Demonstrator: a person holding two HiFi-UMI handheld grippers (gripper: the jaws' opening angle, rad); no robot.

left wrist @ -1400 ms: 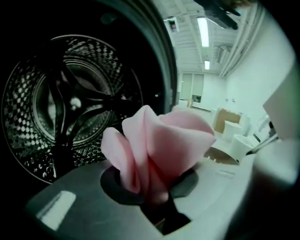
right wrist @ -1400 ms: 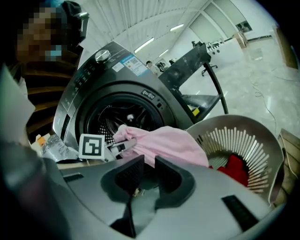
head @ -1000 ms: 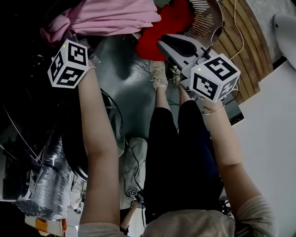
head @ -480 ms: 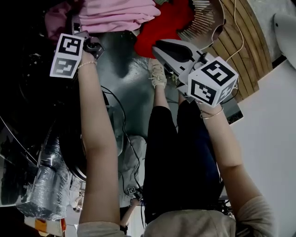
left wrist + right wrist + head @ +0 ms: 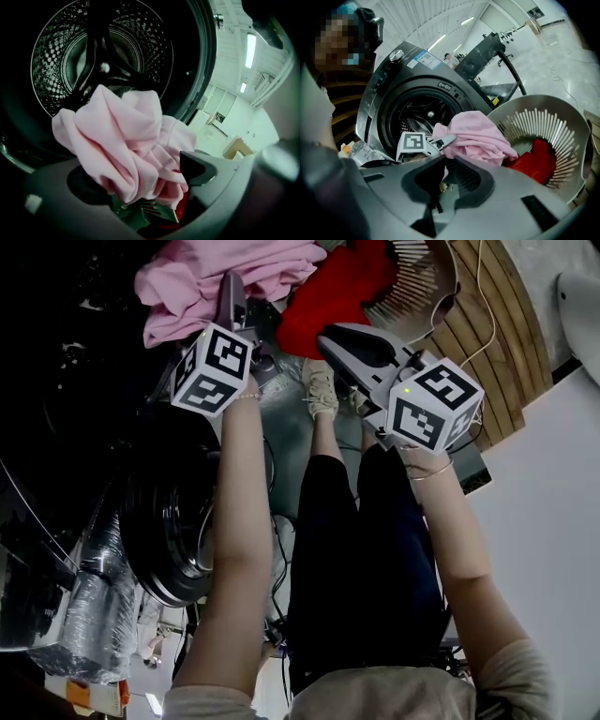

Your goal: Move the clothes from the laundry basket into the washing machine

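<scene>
A pink garment (image 5: 234,273) lies heaped on the white slatted laundry basket (image 5: 412,277), with a red garment (image 5: 333,292) beside it inside. The washing machine's dark drum (image 5: 103,51) gapes behind the heap. My left gripper (image 5: 234,298) has just been opening its jaws and now holds them wide. The pink garment (image 5: 126,140) bulges between them, and the pads do not press on it. My right gripper (image 5: 349,334) hovers by the basket rim, shut and empty. In the right gripper view the left gripper (image 5: 447,139) points into the pink garment (image 5: 480,136).
The round washer door (image 5: 173,531) hangs open at lower left, next to a foil duct (image 5: 98,615). The person's legs and shoes (image 5: 321,390) stand between the machine and the basket. A cable trails over the grey floor (image 5: 281,437). Wooden slats (image 5: 492,324) lie at right.
My left gripper swung right from the drum side to the pink garment on the basket, dropped lower, and its jaws spread wide. The right gripper stayed put.
</scene>
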